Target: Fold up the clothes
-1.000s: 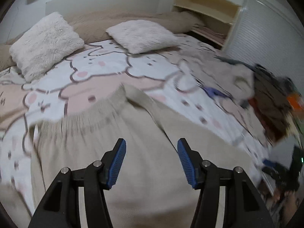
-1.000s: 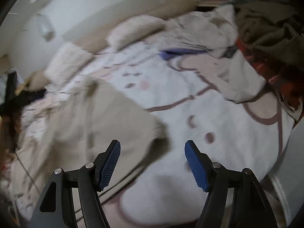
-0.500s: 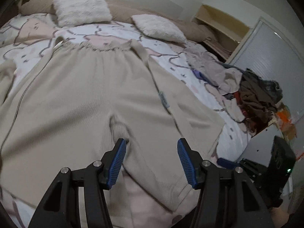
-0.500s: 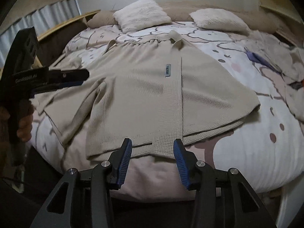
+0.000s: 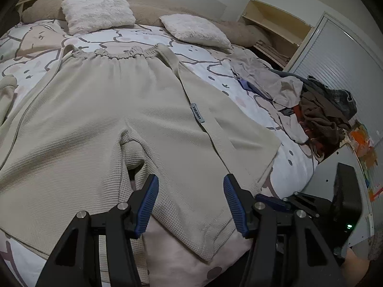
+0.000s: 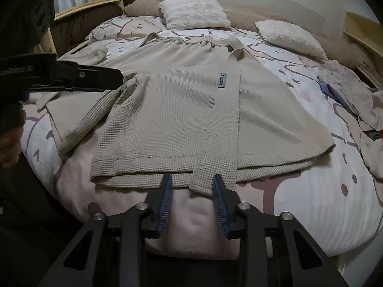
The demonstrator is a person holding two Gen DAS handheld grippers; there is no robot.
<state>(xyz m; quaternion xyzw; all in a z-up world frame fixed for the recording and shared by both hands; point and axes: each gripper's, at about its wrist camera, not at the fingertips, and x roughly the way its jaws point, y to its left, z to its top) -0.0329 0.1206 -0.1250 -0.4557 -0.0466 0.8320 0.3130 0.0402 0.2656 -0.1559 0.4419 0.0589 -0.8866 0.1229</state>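
- The right gripper [image 6: 192,197] hangs at the near hem of the beige waffle-knit garment [image 6: 182,110]; its jaws are closing, with the end of the garment's front band [image 6: 215,167] just ahead of and between the blue pads, which do not yet press on it.
- The left gripper [image 5: 190,205] stands about half open above the near hem on the other side; cloth lies below the gap between its pads, but nothing is clamped.
- In the right wrist view the left gripper also shows side-on at the left edge, over a sleeve, with part of the person's hand [image 6: 10,143] below it.
- The garment lies spread flat on the bed [image 6: 323,191], gathered neckline toward the pillows, hem toward the cameras, one sleeve folded across its left side.
- A small blue label [image 6: 222,82] sits on the front band with dark lettering running lengthwise; it seems to read "TUESDAY", though the letters are small.
- The bed cover carries a cartoon print in pink and grey outlines.
- Two fluffy white pillows [image 5: 95,9] rest at the head of the bed.
- A heap of other clothes [image 5: 320,112] lies at the bed's right edge, well apart from the garment.
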